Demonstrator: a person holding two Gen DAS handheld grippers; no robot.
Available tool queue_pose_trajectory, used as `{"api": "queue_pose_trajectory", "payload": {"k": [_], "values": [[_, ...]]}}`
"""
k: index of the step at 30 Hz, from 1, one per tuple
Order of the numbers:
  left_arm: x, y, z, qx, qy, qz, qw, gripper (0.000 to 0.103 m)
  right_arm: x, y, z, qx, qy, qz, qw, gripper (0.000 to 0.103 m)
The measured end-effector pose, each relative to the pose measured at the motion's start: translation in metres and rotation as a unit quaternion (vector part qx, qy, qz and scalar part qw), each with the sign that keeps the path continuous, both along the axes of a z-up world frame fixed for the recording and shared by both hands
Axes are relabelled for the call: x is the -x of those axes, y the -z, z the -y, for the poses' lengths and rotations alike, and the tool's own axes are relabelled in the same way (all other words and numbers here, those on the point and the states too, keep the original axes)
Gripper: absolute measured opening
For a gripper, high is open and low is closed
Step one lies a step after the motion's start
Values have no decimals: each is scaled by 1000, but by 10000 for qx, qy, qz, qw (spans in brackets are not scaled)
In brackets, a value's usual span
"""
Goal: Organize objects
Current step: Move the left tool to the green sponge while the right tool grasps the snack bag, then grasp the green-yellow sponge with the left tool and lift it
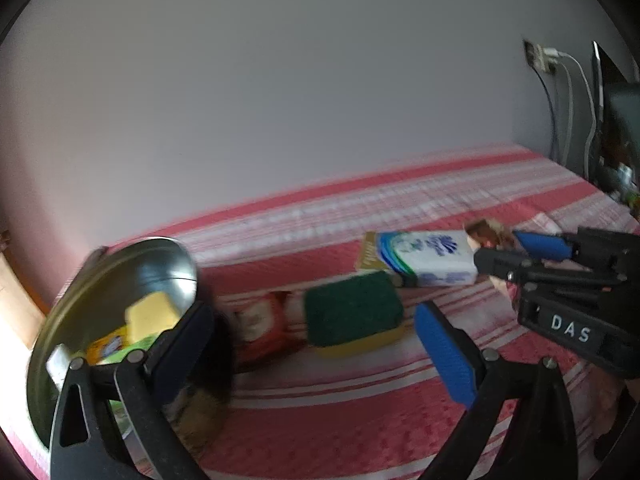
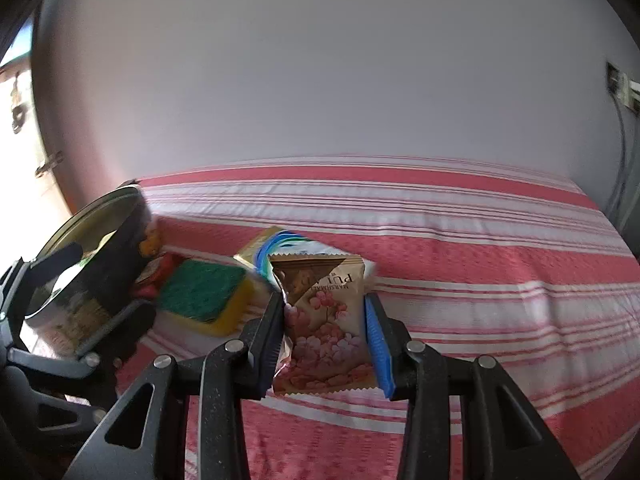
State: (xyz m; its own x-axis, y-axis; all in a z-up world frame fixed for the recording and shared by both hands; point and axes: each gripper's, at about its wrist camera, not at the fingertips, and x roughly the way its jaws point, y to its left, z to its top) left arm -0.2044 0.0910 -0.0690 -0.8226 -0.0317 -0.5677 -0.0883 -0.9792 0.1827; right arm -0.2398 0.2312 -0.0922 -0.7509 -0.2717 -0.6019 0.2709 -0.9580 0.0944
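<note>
Pink-striped bedspread (image 2: 460,264), right gripper (image 2: 325,336) jaws clenched on a marshmallow packet (image 2: 324,320), left gripper (image 1: 316,344) jaws released beside a green-topped sponge (image 1: 352,312), metal bowl (image 1: 52,328) nearby

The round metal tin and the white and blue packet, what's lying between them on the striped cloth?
In the left wrist view, a red wrapper and a green and yellow sponge lie between the round metal tin and the white and blue packet.

Sponge (image 1: 352,312) and tin (image 1: 116,320) crowd left; striped bedspread (image 2: 500,280) right lies open.
</note>
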Motion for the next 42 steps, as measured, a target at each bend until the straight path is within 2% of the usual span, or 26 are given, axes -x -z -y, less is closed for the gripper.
{"api": "queue_pose_trajectory", "payload": {"k": [2, 5, 14, 18, 23, 30, 42], "values": [[10, 5, -4, -28, 77, 246, 9997, 91, -2, -2, -4, 7, 138, -67, 9999, 42], [21, 13, -9, -92, 227, 585, 9980, 89, -4, -3, -7, 2, 219, -107, 9997, 42], [50, 29, -11, -303, 256, 1105, 9931, 89, 0, -2, -6, -30, 238, -72, 9997, 42], [58, 31, -11, -319, 226, 1195, 9921, 85, -1, -1, -6, -59, 258, -79, 9996, 42], [54, 29, -12, -316, 159, 1130, 9930, 71, -1, -2, -7, -26, 305, -92, 9995, 42], [48, 25, -12, -282, 213, 956, 9948, 70, -8, -6, -9, 16, 401, -283, 9988, 42], [26, 7, -17, 28, 20, 100, 9999, 70, -11, -8, -12, 110, 438, -399, 9982, 42]]}}
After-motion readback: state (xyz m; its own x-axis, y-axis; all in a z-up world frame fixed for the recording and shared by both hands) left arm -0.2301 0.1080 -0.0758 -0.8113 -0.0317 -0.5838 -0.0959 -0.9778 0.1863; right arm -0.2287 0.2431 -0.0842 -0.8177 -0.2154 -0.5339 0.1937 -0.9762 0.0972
